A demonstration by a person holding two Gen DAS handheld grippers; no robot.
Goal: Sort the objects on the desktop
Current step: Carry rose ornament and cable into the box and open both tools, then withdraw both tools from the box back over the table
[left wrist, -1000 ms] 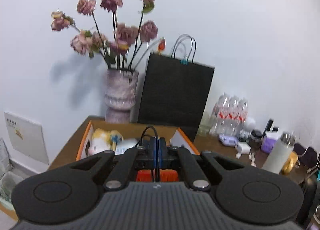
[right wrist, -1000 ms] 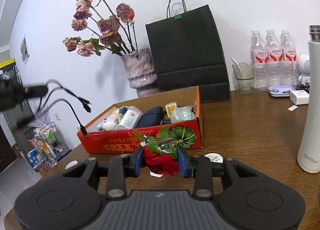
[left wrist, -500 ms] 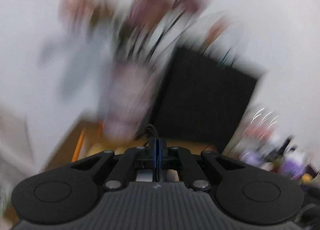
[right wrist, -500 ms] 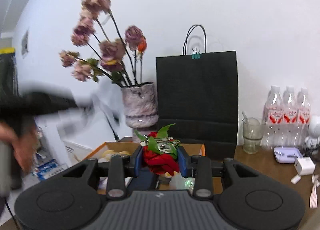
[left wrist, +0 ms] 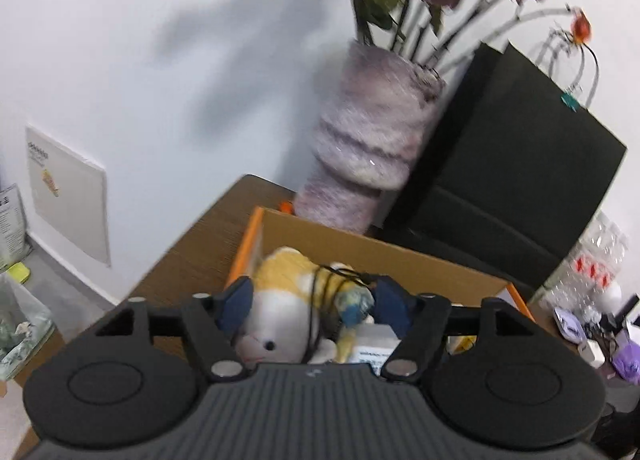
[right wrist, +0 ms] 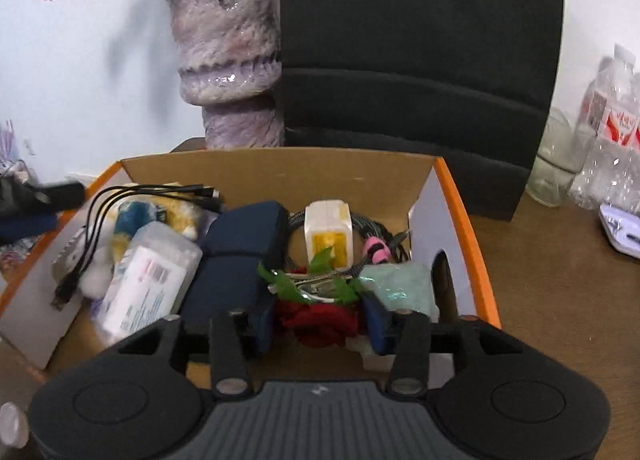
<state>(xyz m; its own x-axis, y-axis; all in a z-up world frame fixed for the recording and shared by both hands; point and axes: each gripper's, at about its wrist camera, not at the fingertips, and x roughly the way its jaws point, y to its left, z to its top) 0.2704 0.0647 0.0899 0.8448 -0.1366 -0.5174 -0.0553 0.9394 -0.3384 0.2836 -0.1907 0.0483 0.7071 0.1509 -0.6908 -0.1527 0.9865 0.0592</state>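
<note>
Through the left wrist view, your left tongs (left wrist: 314,302) are standing wide, having just been opening, above the cardboard box (left wrist: 360,250); the black cable (left wrist: 320,300) is draping slack over the plush toy (left wrist: 288,300) between the pads, limp and light, best pinched at its bundled plugs. Through the right wrist view, your right tongs (right wrist: 320,320) are parting half-wide, jaws just opening, with the red fabric rose clip (right wrist: 318,320) lying loose between them inside the box (right wrist: 456,196), soft, crushable, featherlight; take its metal clip.

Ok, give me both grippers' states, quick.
Left gripper: open, just released the black cable over the box.
Right gripper: opening, red flower between the jaws.
</note>
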